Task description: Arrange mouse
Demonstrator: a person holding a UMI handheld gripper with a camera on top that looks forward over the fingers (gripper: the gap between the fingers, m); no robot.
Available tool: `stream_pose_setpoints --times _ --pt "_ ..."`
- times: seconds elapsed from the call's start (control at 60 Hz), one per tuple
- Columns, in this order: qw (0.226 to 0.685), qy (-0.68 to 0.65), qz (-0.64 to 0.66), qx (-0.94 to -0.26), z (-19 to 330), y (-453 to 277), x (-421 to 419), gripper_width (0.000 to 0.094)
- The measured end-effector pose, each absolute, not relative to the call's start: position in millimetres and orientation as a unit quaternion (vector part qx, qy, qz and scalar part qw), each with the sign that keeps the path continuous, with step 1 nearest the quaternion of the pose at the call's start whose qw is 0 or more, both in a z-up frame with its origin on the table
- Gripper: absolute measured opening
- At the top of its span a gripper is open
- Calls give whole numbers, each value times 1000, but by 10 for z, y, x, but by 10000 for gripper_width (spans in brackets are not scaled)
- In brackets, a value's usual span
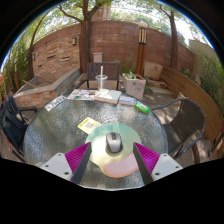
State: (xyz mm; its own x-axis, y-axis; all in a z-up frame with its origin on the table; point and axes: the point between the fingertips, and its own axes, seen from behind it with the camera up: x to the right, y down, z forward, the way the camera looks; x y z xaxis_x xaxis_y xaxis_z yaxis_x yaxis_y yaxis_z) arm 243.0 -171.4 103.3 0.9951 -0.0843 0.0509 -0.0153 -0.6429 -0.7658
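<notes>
A grey computer mouse (113,142) lies on a round pastel mouse mat (112,160) on a round glass table (60,130). My gripper (112,158) is open, its two fingers with magenta pads (78,157) spread wide at either side of the mat. The mouse sits just ahead of the fingertips, between their lines, touching neither finger.
A yellow sticky note (88,125) lies on the table beyond the mouse. A green object (143,106) sits at the far right of the table, papers (80,97) at the far side. Dark chairs (12,122) stand around the table; a brick wall (120,45) stands behind.
</notes>
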Motion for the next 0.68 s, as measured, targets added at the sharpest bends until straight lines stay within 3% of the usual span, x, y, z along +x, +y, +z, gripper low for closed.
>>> stream_pose_setpoints --times 0.25,0.683 --pt "452 8 -57 -890 1813 -2788 2168 872" --pt "461 3 -59 -885 2156 -3475 1976 877"
